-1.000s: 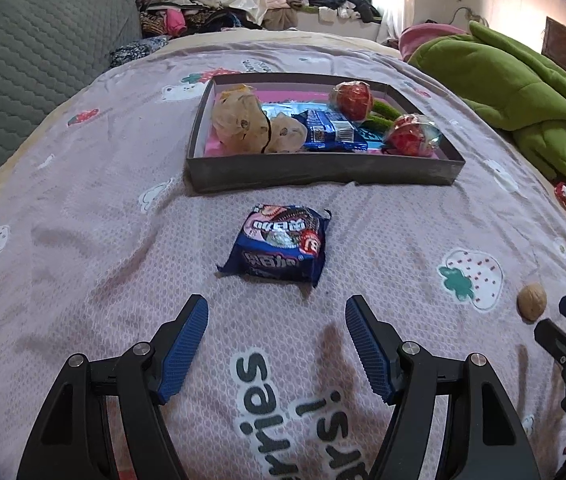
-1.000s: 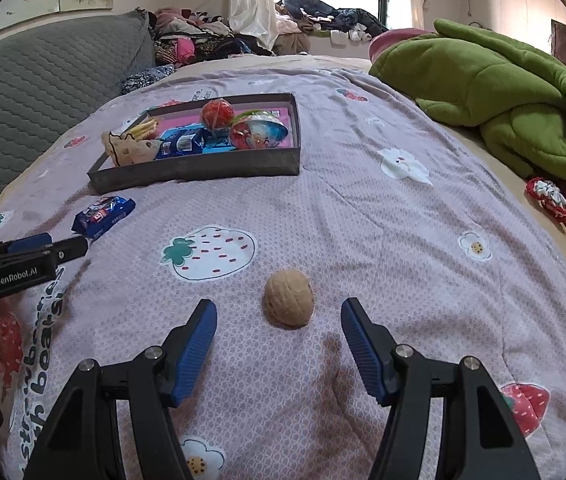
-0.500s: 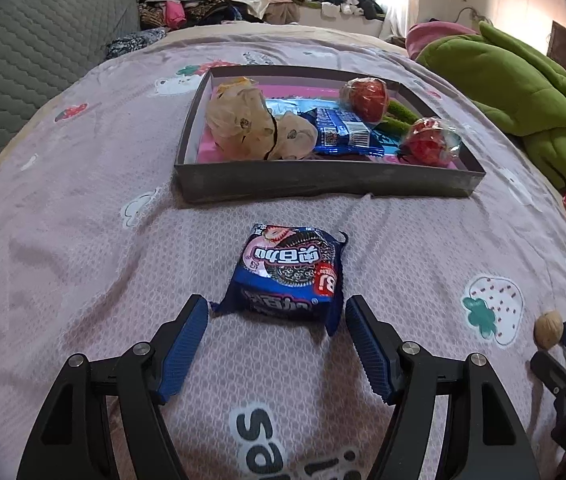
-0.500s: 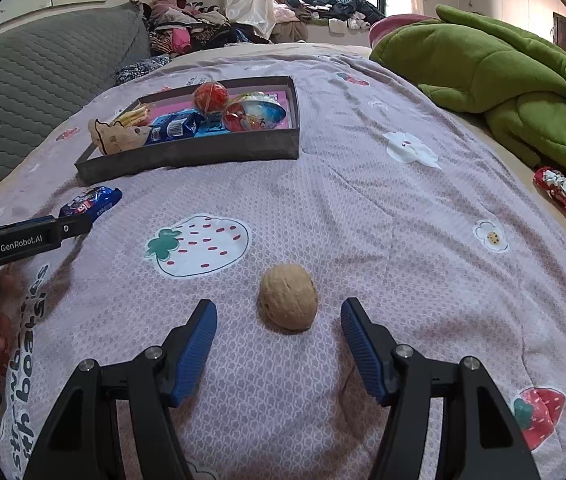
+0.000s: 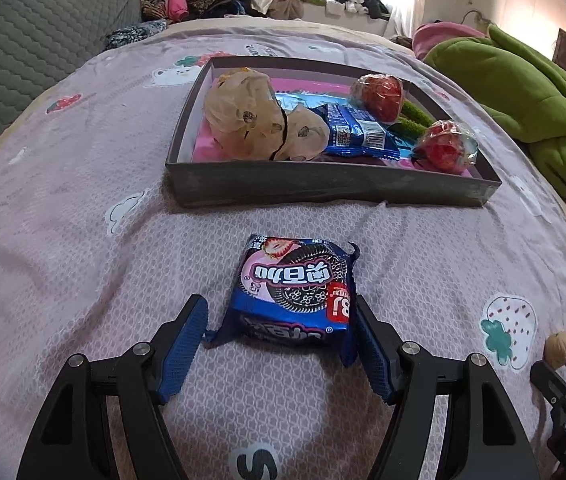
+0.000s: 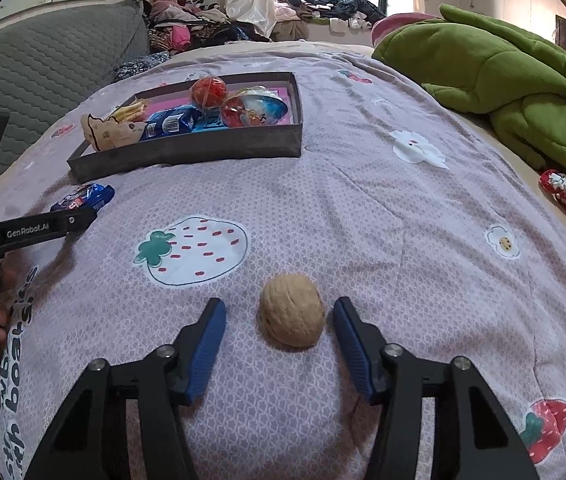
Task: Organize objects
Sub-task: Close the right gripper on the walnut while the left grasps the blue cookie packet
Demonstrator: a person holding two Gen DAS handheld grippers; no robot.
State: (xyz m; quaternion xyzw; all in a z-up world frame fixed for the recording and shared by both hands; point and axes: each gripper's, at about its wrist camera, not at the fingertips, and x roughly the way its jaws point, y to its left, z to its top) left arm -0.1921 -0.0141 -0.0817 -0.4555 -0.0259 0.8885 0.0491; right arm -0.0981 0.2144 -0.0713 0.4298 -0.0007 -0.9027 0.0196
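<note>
A blue cookie packet (image 5: 297,288) lies on the purple bedspread, between the open fingers of my left gripper (image 5: 281,320); the right finger touches its edge. A brown walnut (image 6: 291,310) lies between the open fingers of my right gripper (image 6: 279,316), untouched. A grey tray (image 5: 323,184) beyond the packet holds bagged cookies (image 5: 251,114), a blue wrapper (image 5: 353,130) and red wrapped balls (image 5: 379,92). The tray (image 6: 187,152) and packet (image 6: 85,196) also show in the right wrist view, the walnut (image 5: 558,344) in the left.
A green blanket (image 6: 503,76) is heaped at the right. A red wrapped candy (image 6: 563,192) lies near the right bed edge. A grey quilted headboard (image 5: 23,52) stands at the left, clothes piled behind.
Both grippers moved forward: the packet now sits between the left fingers and the walnut between the right fingers. The right fingers have narrowed slightly.
</note>
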